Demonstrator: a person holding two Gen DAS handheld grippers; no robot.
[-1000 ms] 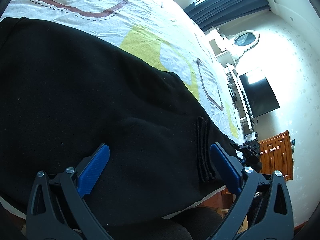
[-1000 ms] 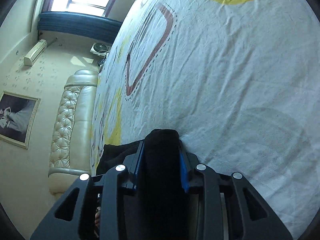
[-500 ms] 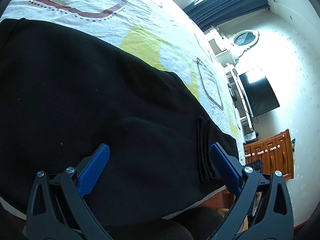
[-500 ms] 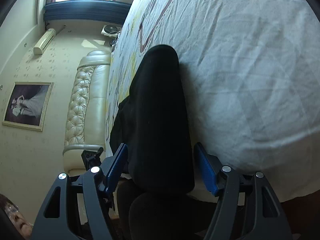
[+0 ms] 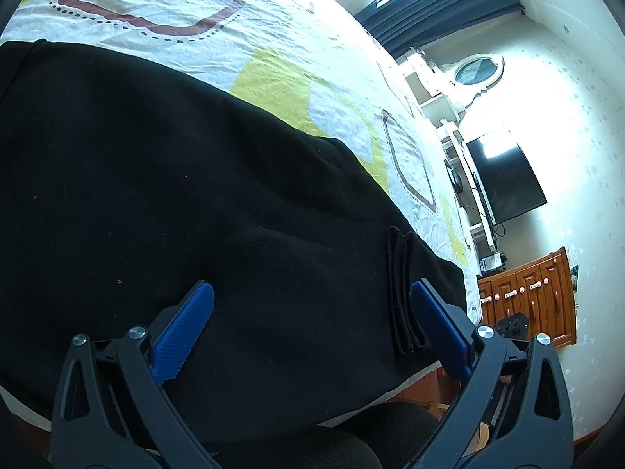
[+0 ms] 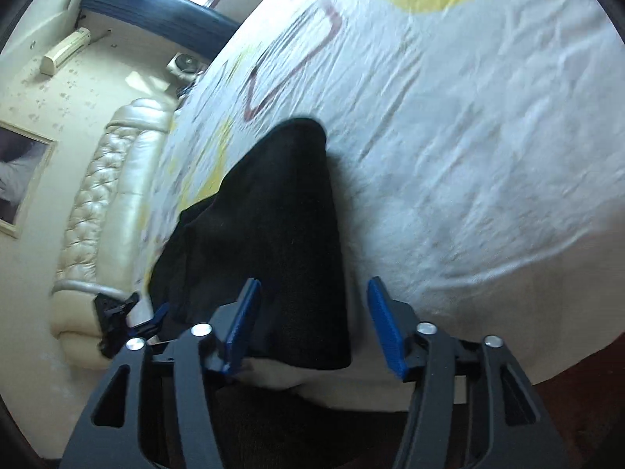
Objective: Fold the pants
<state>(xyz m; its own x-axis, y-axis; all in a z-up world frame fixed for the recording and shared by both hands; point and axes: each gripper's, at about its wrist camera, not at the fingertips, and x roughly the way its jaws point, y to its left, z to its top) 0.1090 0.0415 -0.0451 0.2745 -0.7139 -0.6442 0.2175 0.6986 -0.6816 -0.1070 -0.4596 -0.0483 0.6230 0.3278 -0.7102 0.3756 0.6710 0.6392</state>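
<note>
Black pants (image 5: 164, 179) lie spread on a bed with a white sheet (image 5: 273, 39) patterned in yellow and maroon. In the left wrist view my left gripper (image 5: 310, 299) is open and empty, hovering just above the cloth near the bed's front edge; a folded hem edge (image 5: 400, 285) lies by its right finger. In the right wrist view the end of the pants (image 6: 281, 234) lies flat on the sheet (image 6: 468, 136). My right gripper (image 6: 314, 293) is open and empty, its jaws either side of the cloth's right edge.
A padded cream headboard (image 6: 113, 195) runs along the left in the right wrist view, with the other gripper (image 6: 121, 316) beside it. A television (image 5: 504, 176), a white dresser with mirror (image 5: 468, 78) and a wooden cabinet (image 5: 535, 293) stand beyond the bed.
My right gripper was shut on the pants end one second ago; it has opened, let the cloth drop onto the sheet and drawn back. The left gripper has stayed open and still.
</note>
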